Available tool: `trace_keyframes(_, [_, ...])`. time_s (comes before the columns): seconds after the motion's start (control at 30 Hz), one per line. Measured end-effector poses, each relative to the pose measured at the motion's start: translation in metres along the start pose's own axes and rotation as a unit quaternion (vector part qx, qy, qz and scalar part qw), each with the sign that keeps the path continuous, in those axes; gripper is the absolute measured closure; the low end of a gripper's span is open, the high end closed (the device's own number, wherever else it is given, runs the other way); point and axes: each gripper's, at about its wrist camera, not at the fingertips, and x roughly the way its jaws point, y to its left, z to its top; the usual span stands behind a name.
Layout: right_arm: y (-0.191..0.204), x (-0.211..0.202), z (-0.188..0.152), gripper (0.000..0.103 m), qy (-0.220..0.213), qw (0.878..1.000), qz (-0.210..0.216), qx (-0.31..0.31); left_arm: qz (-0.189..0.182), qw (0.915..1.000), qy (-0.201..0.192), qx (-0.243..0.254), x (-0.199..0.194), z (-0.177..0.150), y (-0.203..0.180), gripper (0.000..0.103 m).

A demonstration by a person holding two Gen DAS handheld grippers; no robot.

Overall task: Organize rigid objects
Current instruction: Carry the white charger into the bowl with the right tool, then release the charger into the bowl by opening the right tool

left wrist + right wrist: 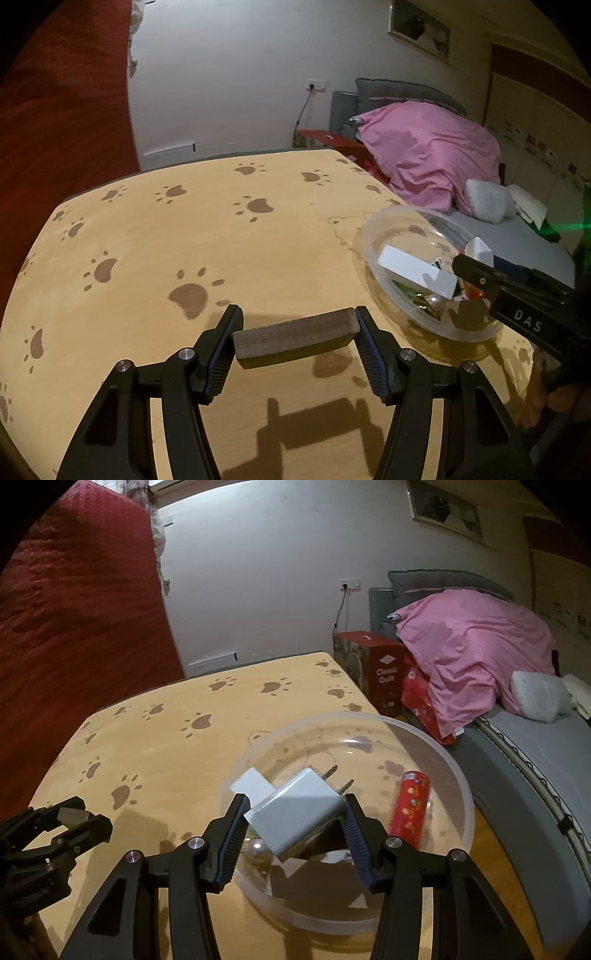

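Note:
My left gripper [298,334] is shut on a brown wooden block [297,336], held above the yellow paw-print table [155,236]. It also shows at the left edge of the right wrist view as the left gripper [70,818], still carrying the block [70,815]. My right gripper [295,812] is shut on a white plug charger [295,812], its prongs pointing up and right, over the clear plastic bowl [454,775]. That bowl [369,229] holds a white box [413,271], a red tube [410,805] and a silver ball [258,851]. The right gripper [480,262] enters the left wrist view from the right.
A bed with a pink blanket [472,653] and grey mattress [535,746] stands right of the table. A red "Classic Quilt" box [384,668] and a red bag [421,698] sit by the table's far corner. A dark red curtain [74,609] hangs on the left.

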Motion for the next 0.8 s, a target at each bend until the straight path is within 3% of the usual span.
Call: trace_keyframes(0.8, [-0.045,0.014,-0.002,0.049,0.008,0.999,-0.025,0.036,-0.032,0.9987,0.004,0.04,0.014,0.023,-0.047,0.041])
